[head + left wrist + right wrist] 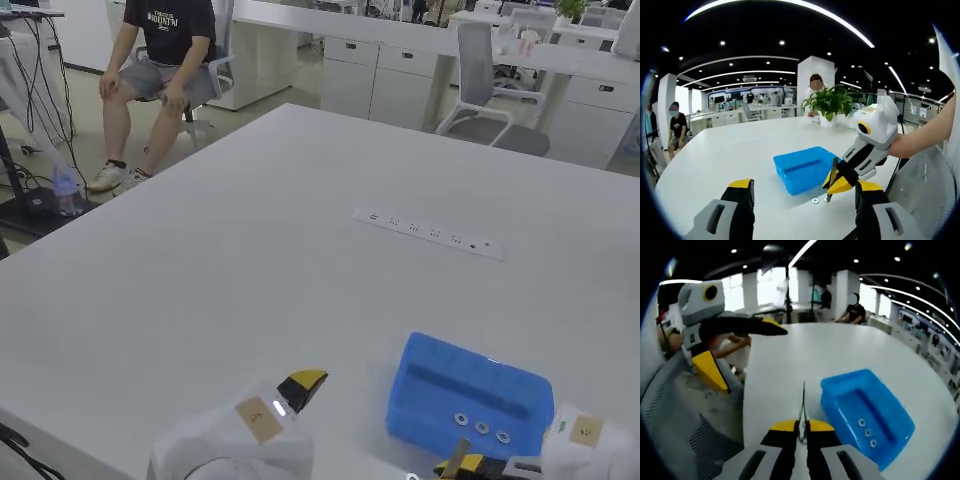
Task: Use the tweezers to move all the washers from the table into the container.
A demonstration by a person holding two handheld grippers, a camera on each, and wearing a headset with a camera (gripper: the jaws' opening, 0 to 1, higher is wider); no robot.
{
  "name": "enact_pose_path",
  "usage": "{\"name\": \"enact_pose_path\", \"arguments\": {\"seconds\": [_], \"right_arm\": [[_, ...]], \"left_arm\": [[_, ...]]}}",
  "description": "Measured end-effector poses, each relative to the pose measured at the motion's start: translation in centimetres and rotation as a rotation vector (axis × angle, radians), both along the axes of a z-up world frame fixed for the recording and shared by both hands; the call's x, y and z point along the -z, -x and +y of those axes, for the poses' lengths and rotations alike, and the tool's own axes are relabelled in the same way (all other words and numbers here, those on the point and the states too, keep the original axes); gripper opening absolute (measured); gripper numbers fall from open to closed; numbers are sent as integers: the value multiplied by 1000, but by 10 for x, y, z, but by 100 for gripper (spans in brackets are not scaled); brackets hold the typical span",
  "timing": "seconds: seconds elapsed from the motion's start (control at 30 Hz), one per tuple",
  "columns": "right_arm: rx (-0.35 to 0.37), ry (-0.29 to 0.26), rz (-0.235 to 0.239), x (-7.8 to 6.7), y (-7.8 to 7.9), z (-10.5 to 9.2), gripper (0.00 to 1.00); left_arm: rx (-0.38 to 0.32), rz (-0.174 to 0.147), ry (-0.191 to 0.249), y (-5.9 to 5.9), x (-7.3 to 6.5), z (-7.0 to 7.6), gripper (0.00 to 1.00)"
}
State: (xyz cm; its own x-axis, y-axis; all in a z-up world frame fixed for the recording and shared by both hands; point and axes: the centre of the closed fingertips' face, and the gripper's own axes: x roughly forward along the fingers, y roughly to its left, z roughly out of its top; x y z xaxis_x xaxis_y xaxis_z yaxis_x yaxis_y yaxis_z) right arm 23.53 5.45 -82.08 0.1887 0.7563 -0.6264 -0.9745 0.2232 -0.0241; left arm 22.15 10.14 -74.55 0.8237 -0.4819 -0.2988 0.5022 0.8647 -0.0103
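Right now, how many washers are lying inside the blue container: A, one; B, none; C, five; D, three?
D: three washers lie in a row on the floor of the blue container, as both the head view and the right gripper view show.

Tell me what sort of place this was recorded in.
Most likely an open-plan office: rows of white desks with drawer units, a swivel chair, a power strip, and a potted plant.
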Motion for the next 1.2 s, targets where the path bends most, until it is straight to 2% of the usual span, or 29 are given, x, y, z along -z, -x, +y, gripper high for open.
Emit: {"name": "enact_pose_path", "arguments": {"seconds": [0.03,0.17,0.27,0.3,0.33,0.4,0.5,0.63,0.67,0.73,0.87,1.03,1.1,1.2], "right_arm": [[-14,9,-25,0,0,0,3],[-7,3,-37,0,2,0,3],[45,-16,-7,-1,-2,-2,3],[68,-22,19,-1,-2,-4,3],[80,-13,28,0,-2,-6,3],[88,-11,12,-5,-3,-10,3],[106,-49,29,-17,-4,-12,3],[174,-138,71,-38,-13,-15,3],[178,-142,62,-42,-16,-18,3],[189,-139,48,-47,-21,-20,3],[217,-172,64,-55,-26,-22,3],[270,-283,141,-72,-34,-20,3],[264,-300,181,-75,-35,-20,3],[276,-298,163,-78,-43,-23,3]], "left_arm": [[-1,1,0,0,0,0,84],[0,2,-1,0,1,0,84],[-1,2,2,0,0,0,84],[0,2,1,0,0,0,84],[1,1,0,0,1,0,84],[1,4,-1,0,2,0,84],[-2,4,2,0,1,0,84],[0,5,2,0,1,0,84],[1,3,1,0,1,0,84],[0,4,2,0,0,0,84],[1,4,1,1,0,-1,84],[1,5,1,1,0,-1,84],[1,3,1,1,0,-1,84],[1,3,2,1,0,-1,84]]}}
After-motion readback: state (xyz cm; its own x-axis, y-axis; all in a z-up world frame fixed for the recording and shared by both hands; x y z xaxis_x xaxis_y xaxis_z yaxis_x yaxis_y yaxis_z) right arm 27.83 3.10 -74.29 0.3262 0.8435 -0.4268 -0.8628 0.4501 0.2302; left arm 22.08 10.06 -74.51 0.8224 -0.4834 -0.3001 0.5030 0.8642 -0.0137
